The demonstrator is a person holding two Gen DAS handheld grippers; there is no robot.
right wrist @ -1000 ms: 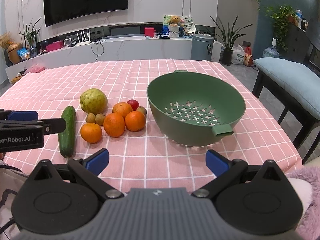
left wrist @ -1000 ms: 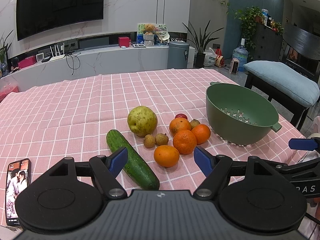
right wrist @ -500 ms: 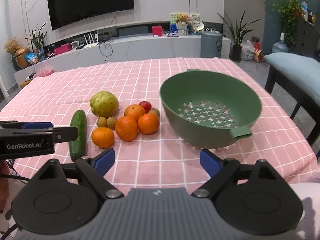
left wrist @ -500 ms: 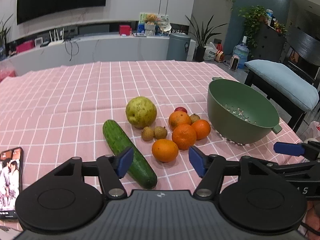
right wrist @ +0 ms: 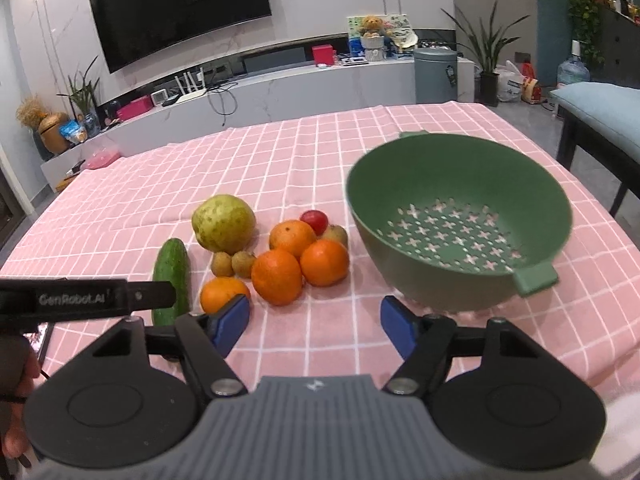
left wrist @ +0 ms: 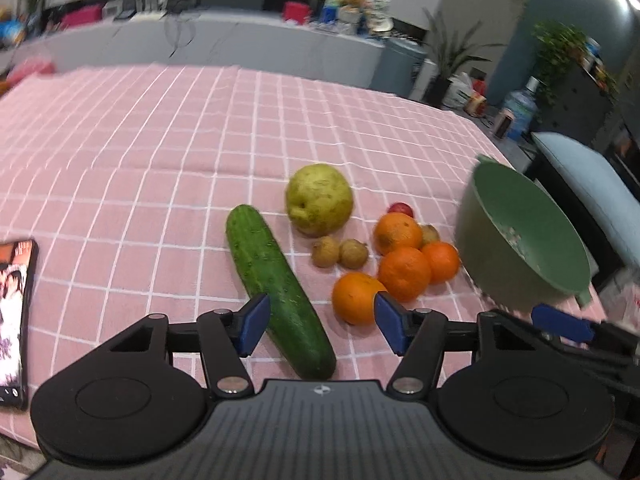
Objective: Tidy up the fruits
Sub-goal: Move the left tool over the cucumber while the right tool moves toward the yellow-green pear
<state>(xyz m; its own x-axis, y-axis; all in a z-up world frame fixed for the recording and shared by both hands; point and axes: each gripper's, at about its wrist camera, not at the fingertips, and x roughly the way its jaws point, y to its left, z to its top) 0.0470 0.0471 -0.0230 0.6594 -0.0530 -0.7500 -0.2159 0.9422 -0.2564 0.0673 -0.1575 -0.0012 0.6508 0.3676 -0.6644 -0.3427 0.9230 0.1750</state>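
Note:
On the pink checked cloth lies a pile of fruit: a yellow-green pear (left wrist: 319,199) (right wrist: 223,222), several oranges (left wrist: 404,274) (right wrist: 277,276), small brown fruits (left wrist: 340,253) (right wrist: 233,263), a red fruit (right wrist: 315,221) and a cucumber (left wrist: 276,288) (right wrist: 171,278). A green colander (left wrist: 520,240) (right wrist: 460,220) stands to their right, holding nothing. My left gripper (left wrist: 322,324) hovers over the cucumber's near end and the nearest orange (left wrist: 356,298), jaws closing with nothing pressed between them. My right gripper (right wrist: 314,326) hangs over bare cloth before the oranges, jaws closing on nothing.
A phone (left wrist: 14,320) lies at the table's left edge. A bench with a blue cushion (right wrist: 600,108) stands off the table's right side. A low cabinet (right wrist: 280,88) and a television (right wrist: 180,8) are behind the table.
Both grippers have moved closer to the fruit and tipped downward, and both pairs of jaws have narrowed. The left view has rolled and blurred. No fruit has moved.

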